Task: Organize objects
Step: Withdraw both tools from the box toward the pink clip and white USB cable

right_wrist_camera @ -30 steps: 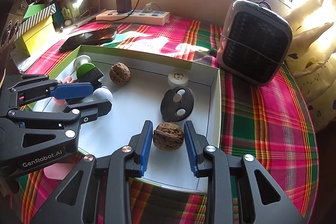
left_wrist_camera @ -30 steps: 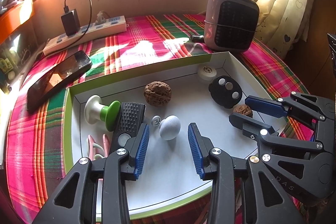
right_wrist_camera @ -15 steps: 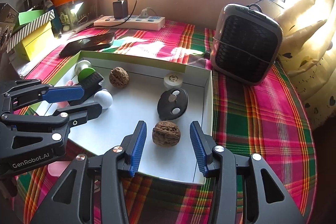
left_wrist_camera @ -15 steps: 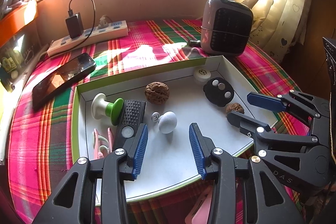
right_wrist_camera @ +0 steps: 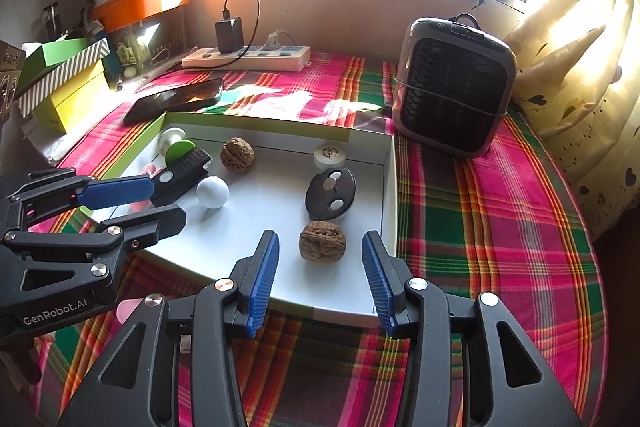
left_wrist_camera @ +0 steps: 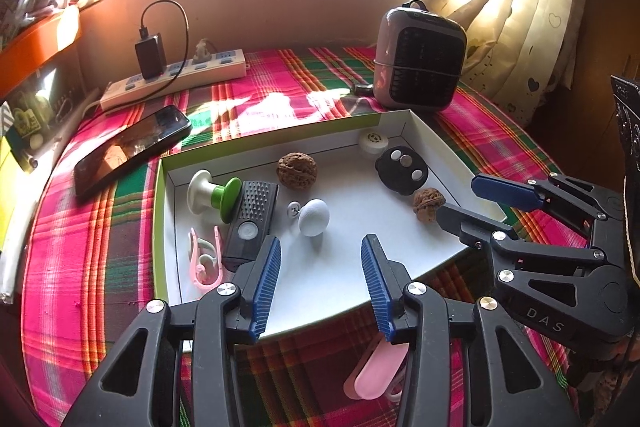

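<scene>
Your right gripper (right_wrist_camera: pixel 320 279): jaws released, near walnut (right_wrist_camera: pixel 322 241) lies free ahead, seam running across tray, by tray's (right_wrist_camera: pixel 390 187) right wall | your left gripper (left_wrist_camera: pixel 320 283): released, empty, over near edge | black remote (left_wrist_camera: pixel 252 223) long axis near-to-far, left side | plaid cloth (right_wrist_camera: pixel 500 227), window behind.

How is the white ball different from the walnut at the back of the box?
The white ball is smooth and plain white; the back walnut is brown and wrinkly with ridges. The ball lies nearer the middle of the box, close to the black ridged gadget, while the walnut sits further back towards the far wall. The ball looks a little egg-shaped; the walnut looks rounder. Both are small, roundish, and lie loose on the white floor, untouched.
</scene>
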Available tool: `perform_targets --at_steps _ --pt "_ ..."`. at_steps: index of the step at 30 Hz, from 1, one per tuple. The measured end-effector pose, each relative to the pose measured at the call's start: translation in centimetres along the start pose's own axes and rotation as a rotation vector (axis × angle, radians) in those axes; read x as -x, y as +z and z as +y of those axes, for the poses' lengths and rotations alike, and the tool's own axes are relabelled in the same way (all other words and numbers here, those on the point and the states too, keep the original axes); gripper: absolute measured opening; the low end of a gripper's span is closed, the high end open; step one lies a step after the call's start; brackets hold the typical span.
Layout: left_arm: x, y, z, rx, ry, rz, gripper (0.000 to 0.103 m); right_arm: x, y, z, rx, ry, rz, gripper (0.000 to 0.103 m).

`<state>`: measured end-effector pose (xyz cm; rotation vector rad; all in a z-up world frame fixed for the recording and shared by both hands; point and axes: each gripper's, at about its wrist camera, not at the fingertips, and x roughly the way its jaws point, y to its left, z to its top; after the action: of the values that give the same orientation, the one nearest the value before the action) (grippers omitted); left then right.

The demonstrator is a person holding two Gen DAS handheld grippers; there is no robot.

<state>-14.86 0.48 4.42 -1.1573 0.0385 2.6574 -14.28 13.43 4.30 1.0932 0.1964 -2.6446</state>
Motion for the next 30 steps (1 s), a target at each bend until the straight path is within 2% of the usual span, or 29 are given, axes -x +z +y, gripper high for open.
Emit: perform_targets --at_steps 18,30 --pt "3.0 -2.6 0.6 0.051 -0.045 -0.027 0.041 2.9 -2.3 0.4 -0.026 0.022 -0.036 0.045" --pt "3.3 -4.4 -0.6 0.006 -0.075 -0.004 0.041 4.0 -3.9 0.1 -0.048 0.029 -0.041 0.045"
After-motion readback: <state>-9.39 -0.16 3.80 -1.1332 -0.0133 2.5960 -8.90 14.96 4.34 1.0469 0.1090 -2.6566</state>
